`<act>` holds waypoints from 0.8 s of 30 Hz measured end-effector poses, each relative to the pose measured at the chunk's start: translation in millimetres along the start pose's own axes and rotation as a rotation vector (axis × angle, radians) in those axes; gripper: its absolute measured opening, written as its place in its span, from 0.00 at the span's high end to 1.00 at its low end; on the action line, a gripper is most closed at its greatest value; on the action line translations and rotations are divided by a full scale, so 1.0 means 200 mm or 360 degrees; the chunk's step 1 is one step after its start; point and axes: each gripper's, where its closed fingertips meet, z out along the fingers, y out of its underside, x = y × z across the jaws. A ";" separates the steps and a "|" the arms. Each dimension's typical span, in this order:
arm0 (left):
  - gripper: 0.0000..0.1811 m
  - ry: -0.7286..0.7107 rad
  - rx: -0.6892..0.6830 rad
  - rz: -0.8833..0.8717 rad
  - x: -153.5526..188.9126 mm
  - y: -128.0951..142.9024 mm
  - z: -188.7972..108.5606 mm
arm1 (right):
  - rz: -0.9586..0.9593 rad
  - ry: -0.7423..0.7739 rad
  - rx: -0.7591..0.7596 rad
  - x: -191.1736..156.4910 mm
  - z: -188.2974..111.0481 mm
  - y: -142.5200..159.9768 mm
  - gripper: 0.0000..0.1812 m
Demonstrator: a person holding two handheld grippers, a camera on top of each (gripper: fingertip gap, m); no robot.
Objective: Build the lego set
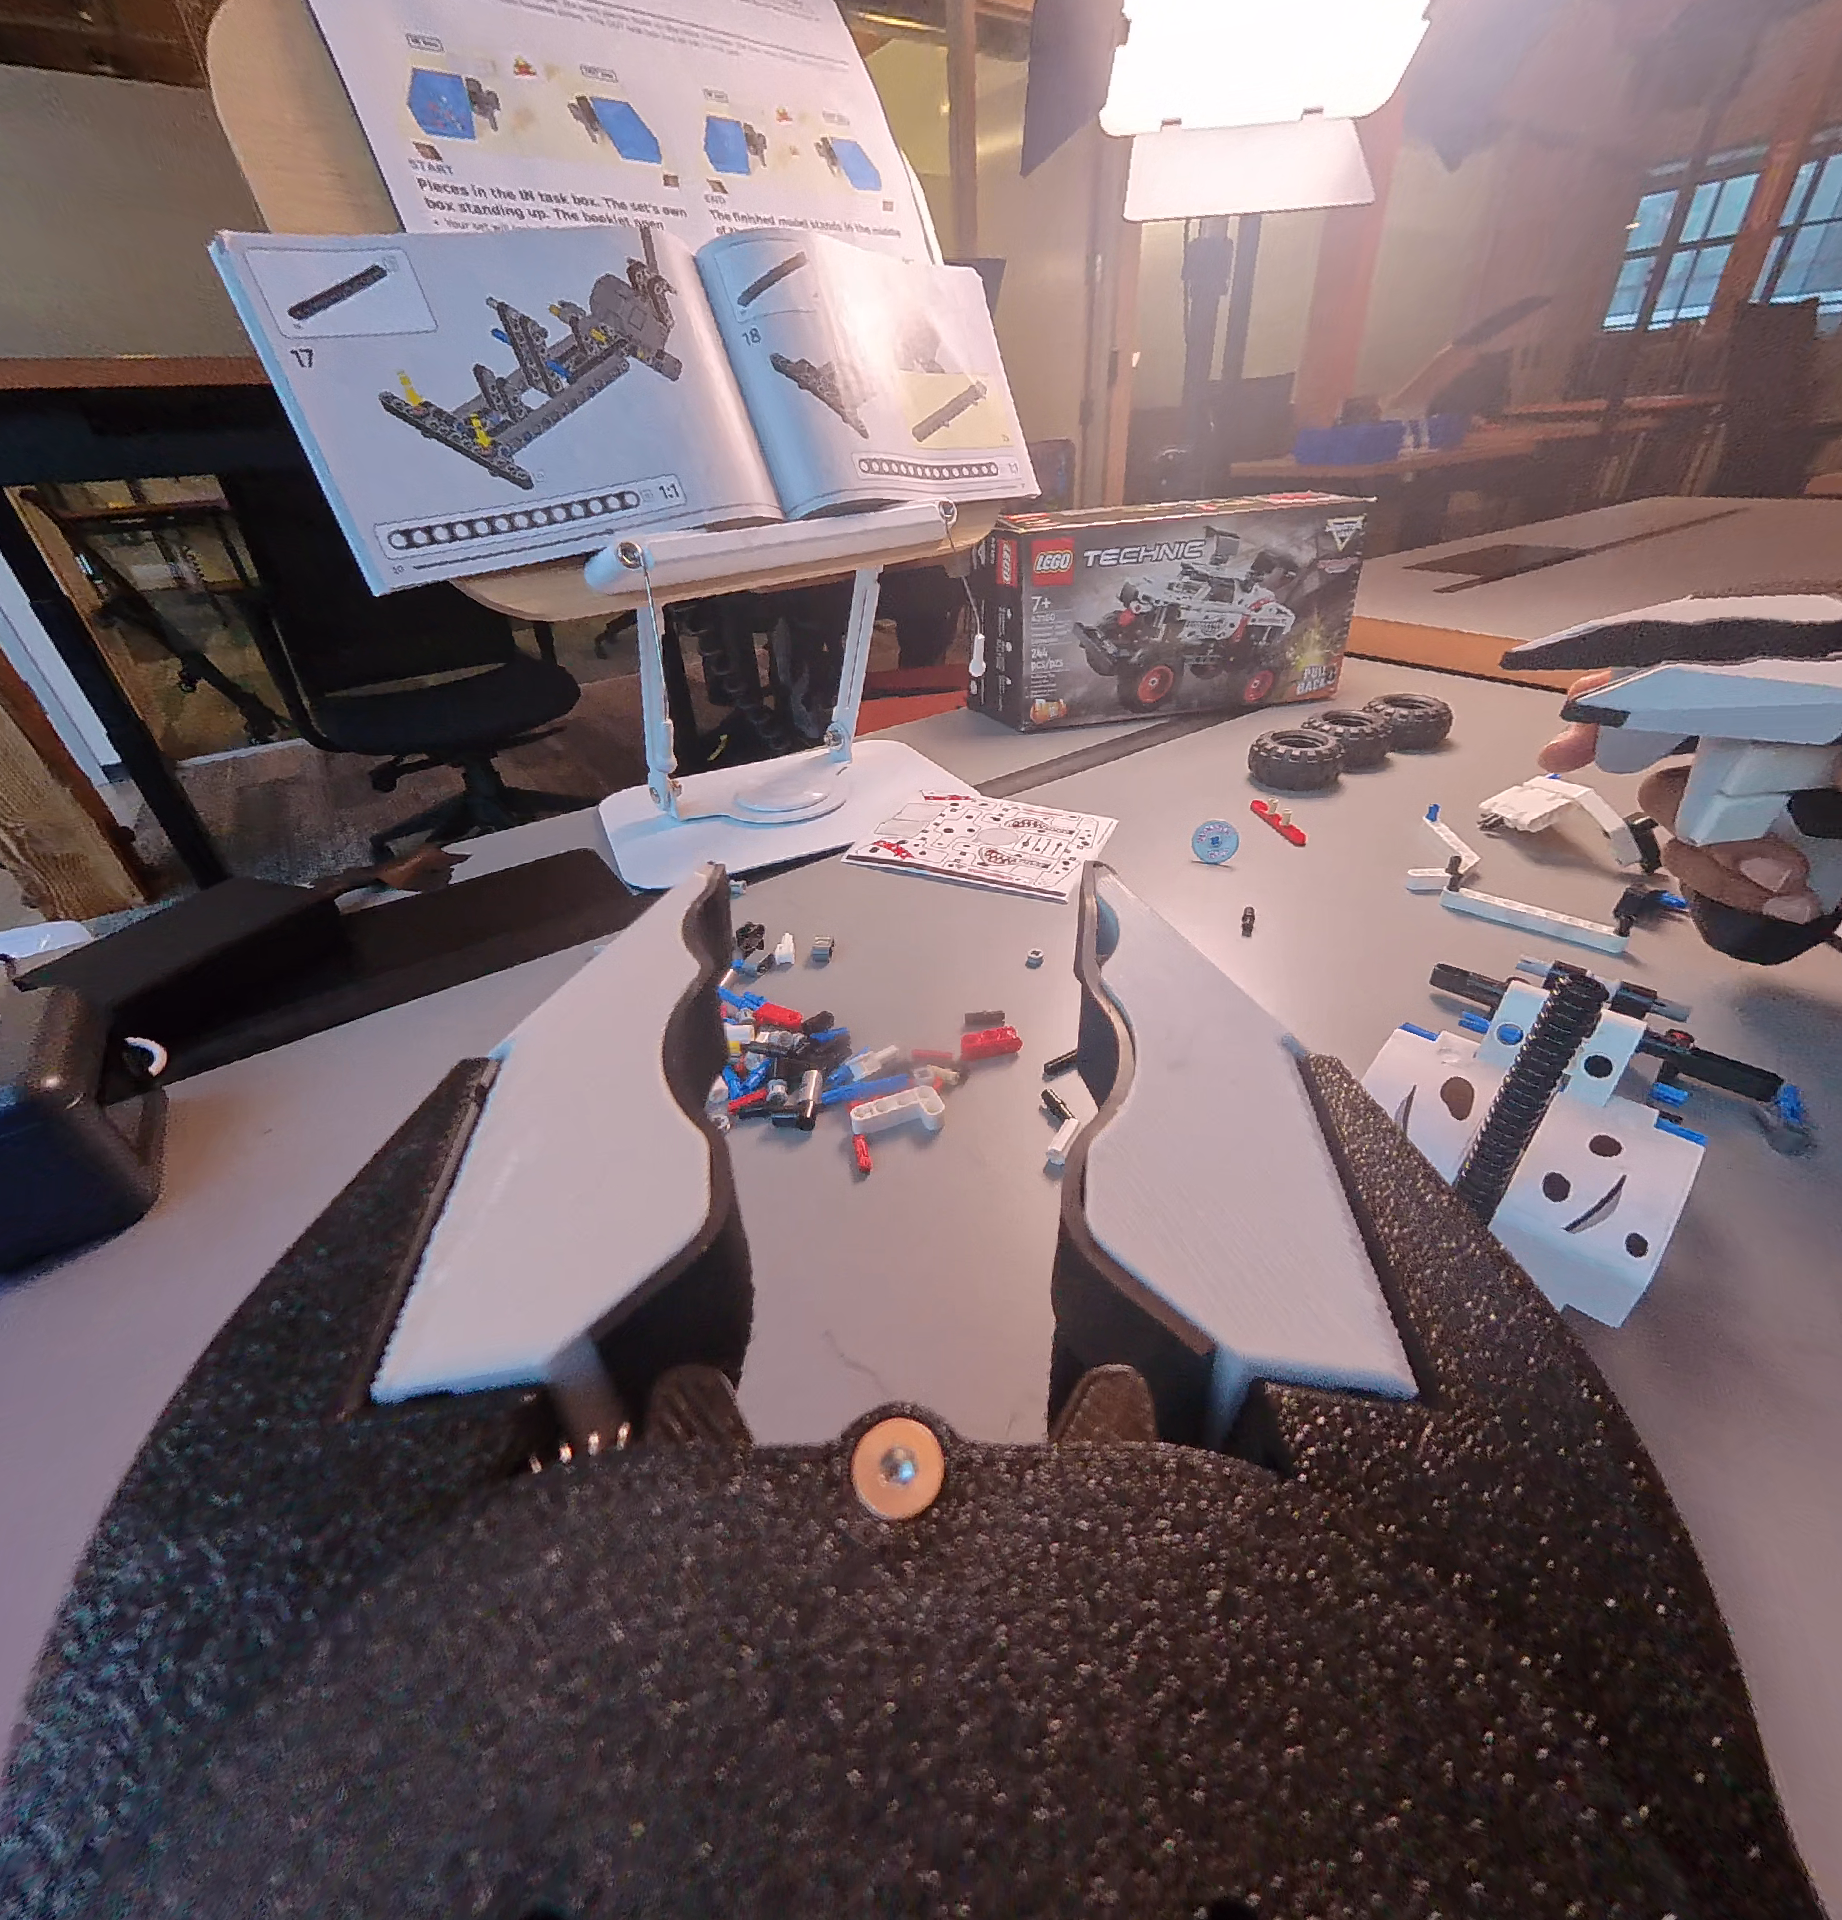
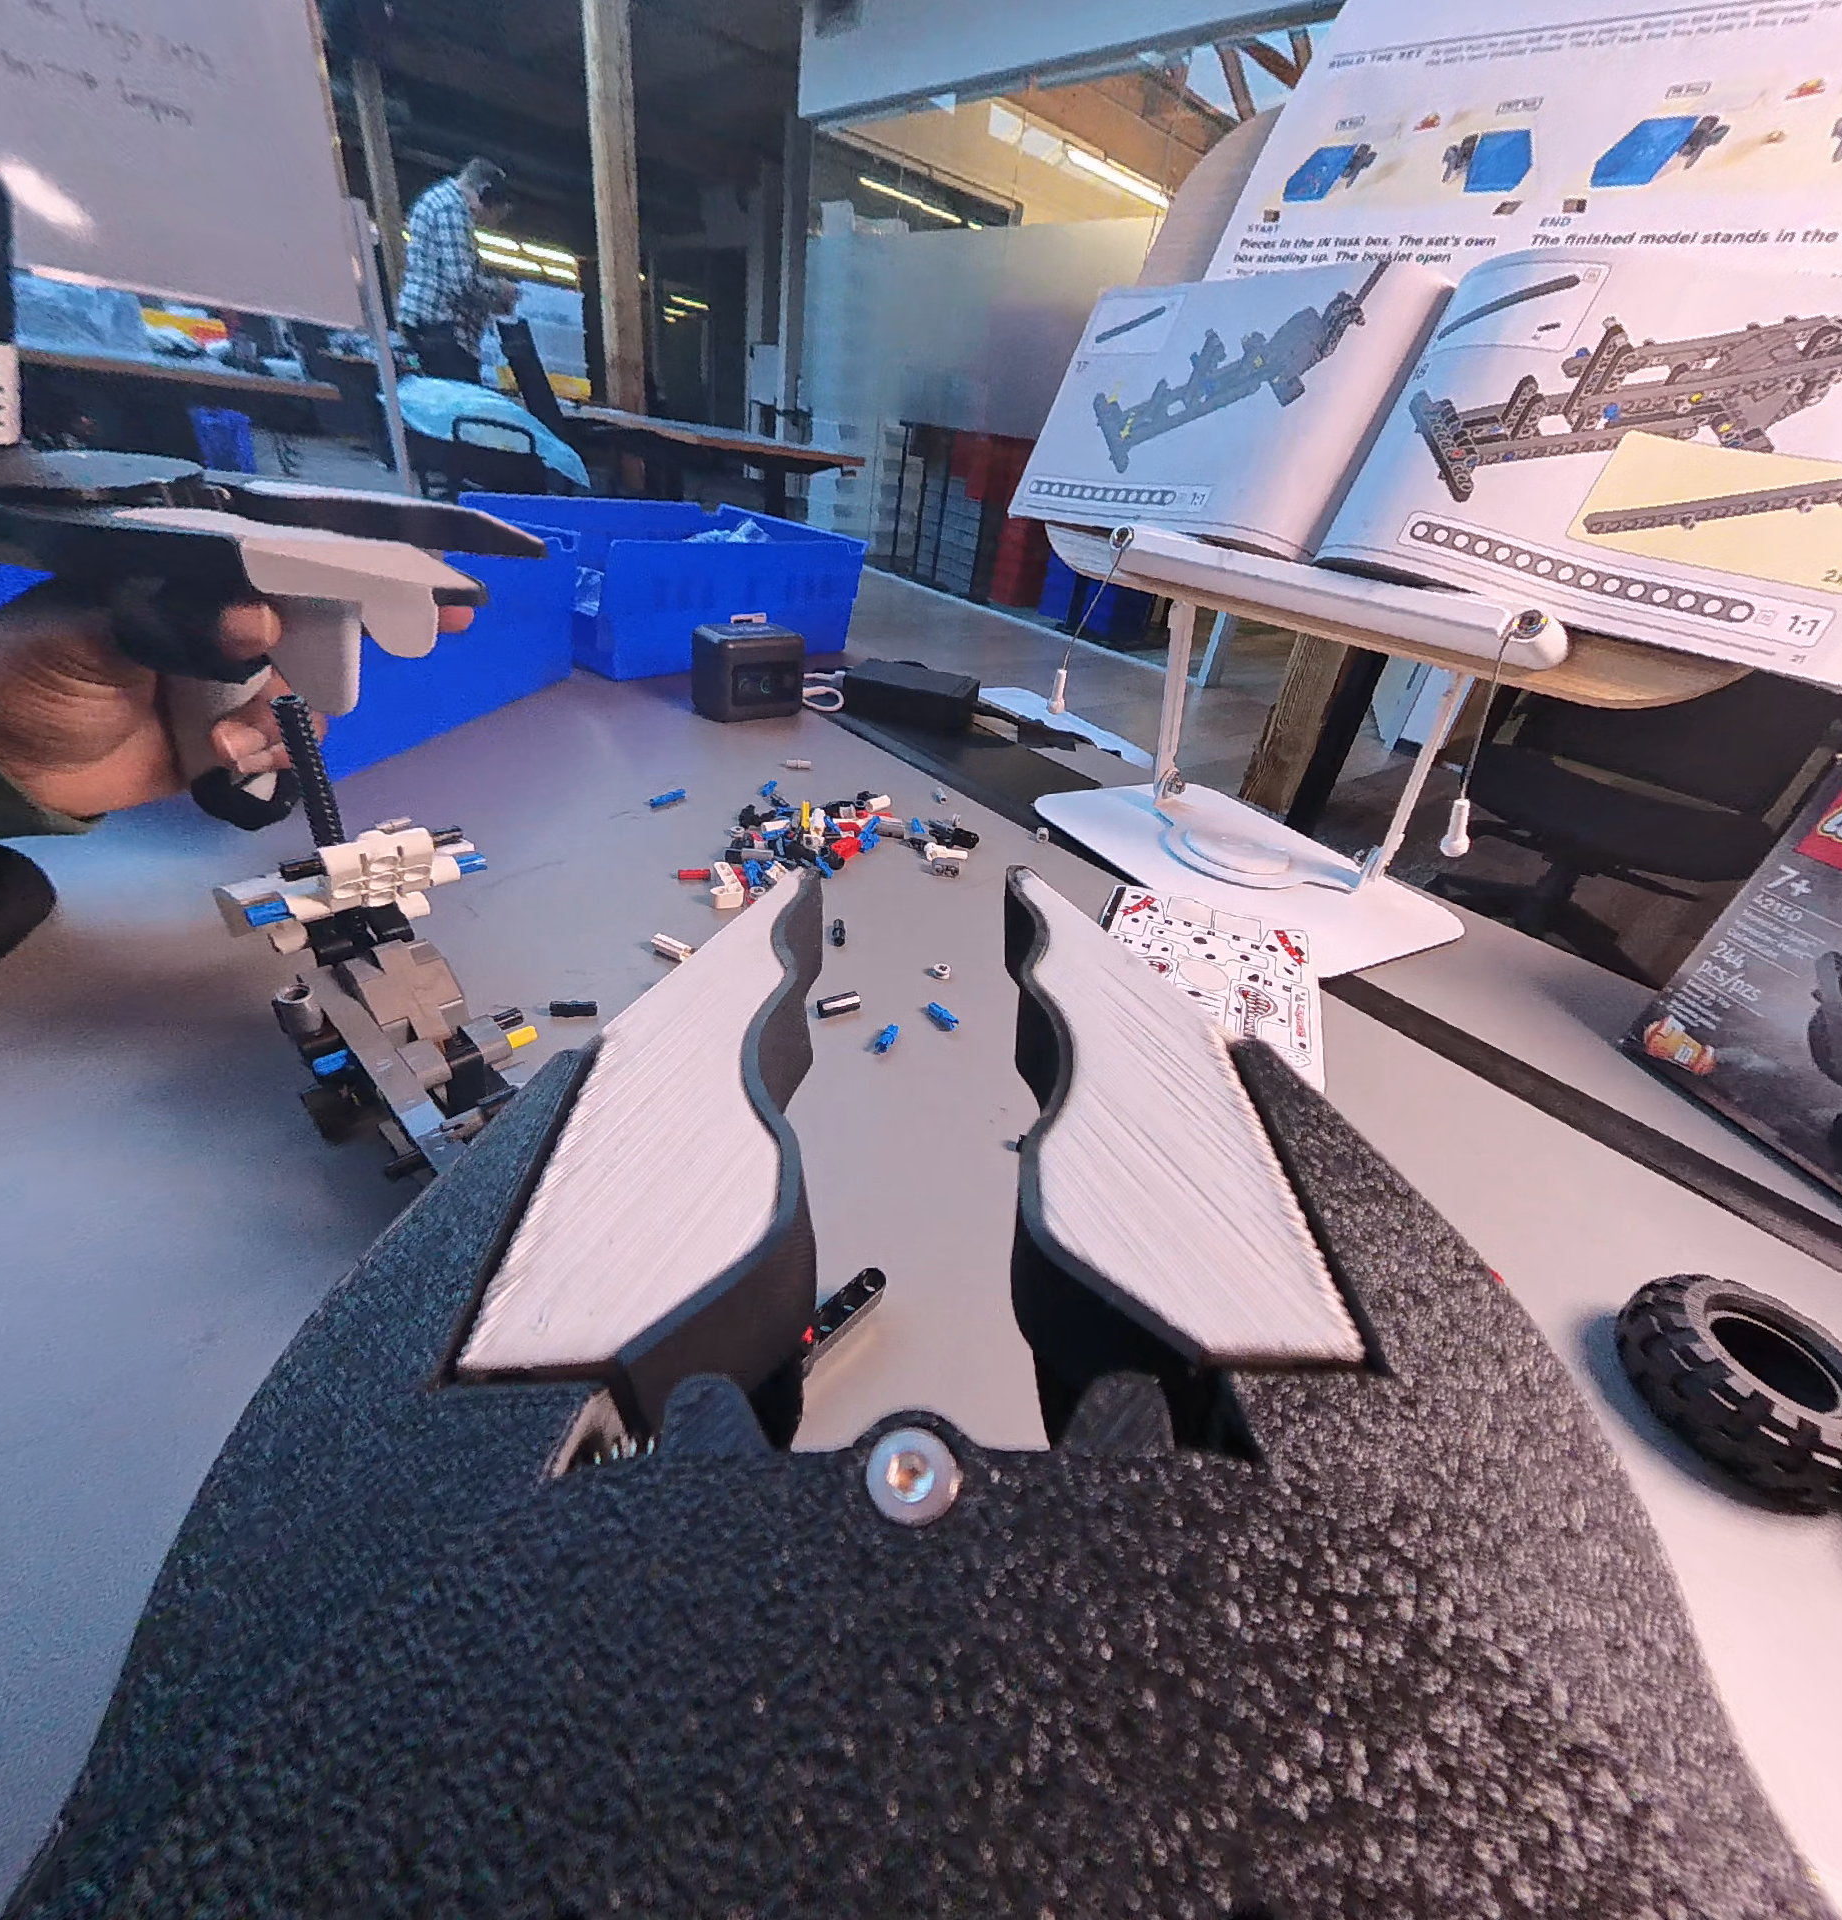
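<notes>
The left gripper [image 1: 901, 914] is held with its jaws spread wide and empty above the grey table [image 1: 273, 1195], a heap of small loose pieces [image 1: 834, 1060] lying between and just beyond its fingertips. The right gripper [image 2: 912, 894] is likewise spread and grips nothing, with the same pieces scattered ahead of it. The partly built chassis [image 2: 377, 997] is seen to its left on the table, while the open instruction booklet [image 1: 605, 395] is propped on a white stand [image 1: 751, 800] at the far side.
</notes>
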 end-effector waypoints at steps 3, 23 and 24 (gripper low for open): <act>0.65 -0.0045 -0.0018 -0.0018 -0.03 0.02 0.01 | 0.0034 0.0034 -0.0005 0.02 0.01 0.02 0.81; 0.68 -0.0059 -0.0095 0.0035 -0.01 0.07 0.04 | 0.0062 0.0082 -0.0006 0.04 0.00 0.02 0.82; 0.68 -0.0061 -0.0093 0.0040 -0.01 0.07 0.04 | 0.0066 0.0077 -0.0008 0.04 0.00 0.02 0.82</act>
